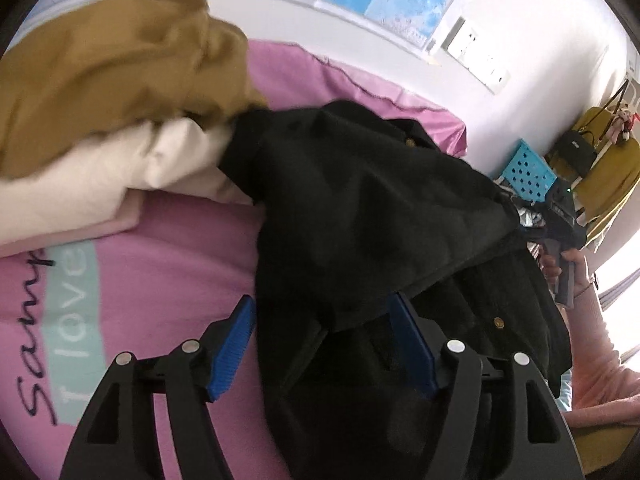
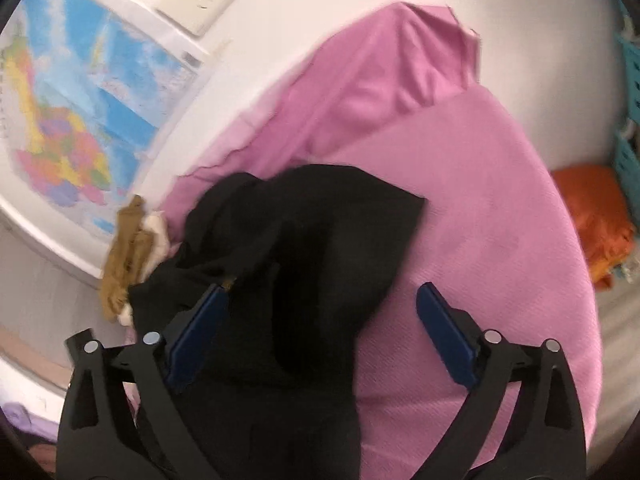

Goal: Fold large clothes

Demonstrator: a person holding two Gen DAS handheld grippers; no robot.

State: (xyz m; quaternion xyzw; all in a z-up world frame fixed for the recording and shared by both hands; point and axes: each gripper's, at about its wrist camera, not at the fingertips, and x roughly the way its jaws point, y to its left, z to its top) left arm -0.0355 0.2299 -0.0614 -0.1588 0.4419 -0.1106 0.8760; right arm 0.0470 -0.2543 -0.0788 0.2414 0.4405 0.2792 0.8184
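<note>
A black garment [image 1: 360, 208] with small gold buttons lies bunched on the pink bed sheet [image 1: 160, 280]. My left gripper [image 1: 320, 300] hovers over its near edge, jaws apart, with black cloth lying loose between the blue pads [image 1: 232, 344]. In the right wrist view the same black garment [image 2: 312, 240] is heaped on the sheet [image 2: 480, 220]. My right gripper [image 2: 320, 288] stands wide open above it; the left pad [image 2: 196, 328] is over the cloth and the right pad is over bare sheet. A hand [image 1: 560, 272] holds the right gripper's handle at the garment's far side.
A mustard garment [image 1: 120, 60] sits on folded cream cloth [image 1: 120, 172] at the bed's far left, beside the black one. A white wall with a map [image 2: 80, 100] borders the bed. A blue perforated basket [image 1: 528, 172] and an orange cloth [image 2: 592, 216] lie beyond the bed's edge.
</note>
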